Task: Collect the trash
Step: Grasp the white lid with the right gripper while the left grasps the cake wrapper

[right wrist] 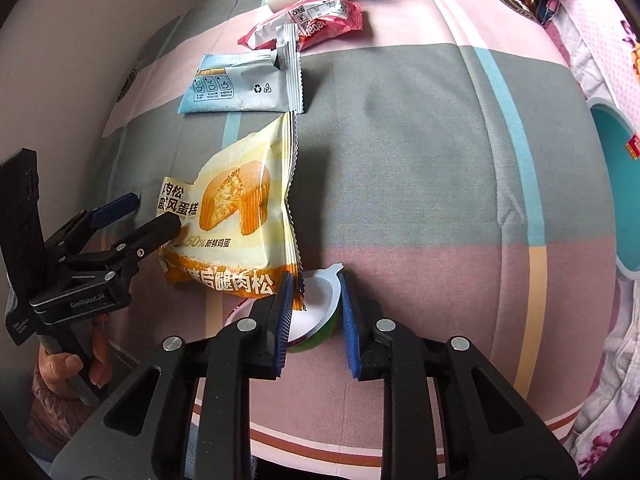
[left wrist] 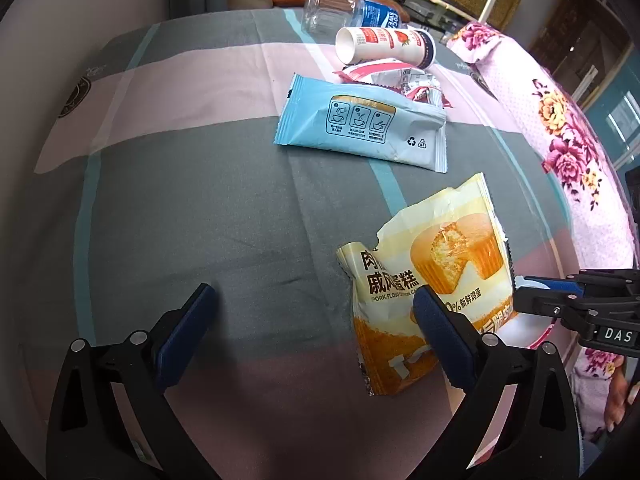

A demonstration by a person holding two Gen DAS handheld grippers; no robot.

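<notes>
Cake wrapper (right wrist: pixel 240 216) overlaps cup (right wrist: pixel 316 312) beside blue sachet (right wrist: pixel 236 84).

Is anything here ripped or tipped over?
Yes. The yellow cake wrapper has a jagged torn top corner. The strawberry cup and the clear bottle lie tipped on their sides at the far end of the bed cover.
</notes>
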